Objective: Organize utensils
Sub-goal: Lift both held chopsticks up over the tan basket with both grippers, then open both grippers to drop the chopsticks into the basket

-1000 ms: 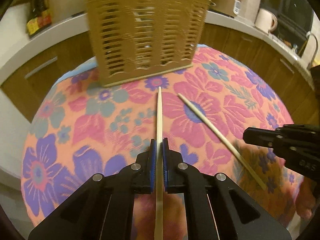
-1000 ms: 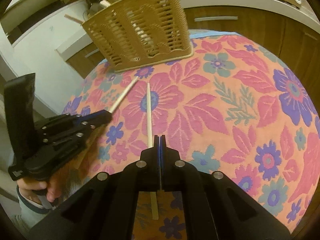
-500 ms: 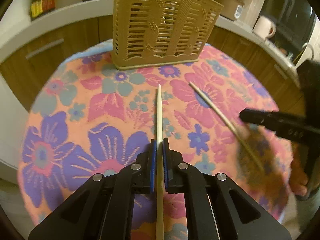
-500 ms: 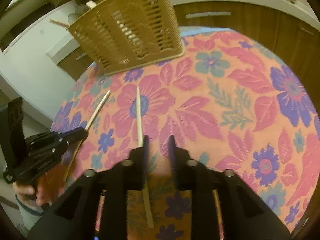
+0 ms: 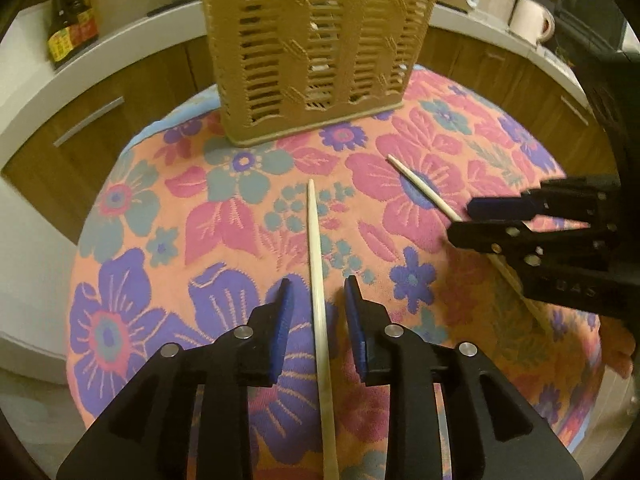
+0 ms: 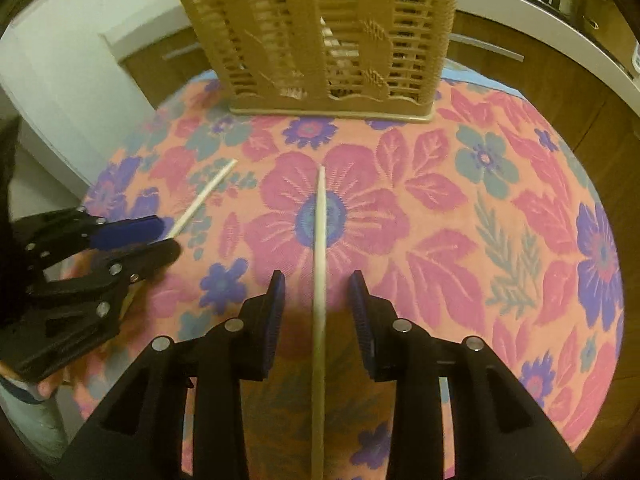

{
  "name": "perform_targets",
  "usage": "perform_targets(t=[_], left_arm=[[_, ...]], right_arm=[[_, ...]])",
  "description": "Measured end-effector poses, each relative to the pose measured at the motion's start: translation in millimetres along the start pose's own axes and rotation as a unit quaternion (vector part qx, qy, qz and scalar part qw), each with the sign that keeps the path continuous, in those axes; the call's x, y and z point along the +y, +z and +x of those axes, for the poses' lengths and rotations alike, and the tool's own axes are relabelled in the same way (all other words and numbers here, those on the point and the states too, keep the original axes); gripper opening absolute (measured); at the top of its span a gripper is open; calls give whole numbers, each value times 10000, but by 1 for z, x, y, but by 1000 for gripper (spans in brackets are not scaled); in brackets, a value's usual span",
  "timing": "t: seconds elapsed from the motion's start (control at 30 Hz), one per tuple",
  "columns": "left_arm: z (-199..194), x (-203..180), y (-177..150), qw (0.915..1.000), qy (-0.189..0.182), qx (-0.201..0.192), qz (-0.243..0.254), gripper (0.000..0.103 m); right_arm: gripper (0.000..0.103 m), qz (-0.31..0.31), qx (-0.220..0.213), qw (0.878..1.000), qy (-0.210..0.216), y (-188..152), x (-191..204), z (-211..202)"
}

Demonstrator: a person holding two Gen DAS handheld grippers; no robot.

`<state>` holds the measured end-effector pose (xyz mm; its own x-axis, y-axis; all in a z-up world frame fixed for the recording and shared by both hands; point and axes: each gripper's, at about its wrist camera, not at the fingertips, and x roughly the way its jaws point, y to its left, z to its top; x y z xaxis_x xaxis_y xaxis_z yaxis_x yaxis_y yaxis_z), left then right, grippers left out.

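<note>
Two pale wooden chopsticks lie on the floral tablecloth in front of a tan slatted utensil basket point(image 5: 316, 44), which also shows in the right wrist view point(image 6: 324, 32). My left gripper point(image 5: 316, 292) is open, its jaws on either side of one chopstick point(image 5: 314, 248) without touching it. My right gripper point(image 6: 318, 286) is open around the other chopstick point(image 6: 320, 240). In the left wrist view the right gripper point(image 5: 460, 220) sits over that second chopstick point(image 5: 420, 188). In the right wrist view the left gripper point(image 6: 160, 236) sits at the left by the first chopstick point(image 6: 204, 196).
The round table with the floral cloth point(image 5: 160, 216) stands before wooden cabinets and a white counter. A dark bottle point(image 5: 68, 28) stands on the counter at the left, a pot and a white mug point(image 5: 532, 20) at the right. Utensils show through the basket's slats.
Both grippers have opened: the left was shut on its chopstick, which now lies loose between its jaws. The right opened half a second ago and widened. Both moved closer to the basket.
</note>
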<state>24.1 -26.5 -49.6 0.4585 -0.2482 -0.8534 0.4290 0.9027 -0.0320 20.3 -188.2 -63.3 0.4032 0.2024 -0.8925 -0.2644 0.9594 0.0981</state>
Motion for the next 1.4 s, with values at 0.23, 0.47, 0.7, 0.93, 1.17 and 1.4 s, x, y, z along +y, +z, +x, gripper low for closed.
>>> perform_targets(t=[0.23, 0.47, 0.7, 0.93, 1.17, 1.4], left_arm=[[4, -21, 3, 9977, 363, 54, 578, 12], [-33, -4, 13, 9968, -395, -684, 85, 4], [-122, 15, 52, 9665, -1147, -2279, -262, 4], [-169, 45, 112, 9236, -1038, -3627, -673, 4], [-151, 92, 158, 8866, -1296, -4286, -1164, 4], [-103, 108, 188, 8880, -1235, -4296, -1079, 4]], right_arm=[[4, -639, 140, 9971, -390, 9, 19, 6], [4, -406, -450, 9978, 266, 12, 4, -41], [4, -451, -1629, 9845, 470, 41, -5, -115], [4, -470, -2451, 9672, 475, 91, -5, -148], [4, -455, -3073, 9498, 359, 141, 10, -149], [4, -260, -3887, 9199, 455, 182, 11, -144]])
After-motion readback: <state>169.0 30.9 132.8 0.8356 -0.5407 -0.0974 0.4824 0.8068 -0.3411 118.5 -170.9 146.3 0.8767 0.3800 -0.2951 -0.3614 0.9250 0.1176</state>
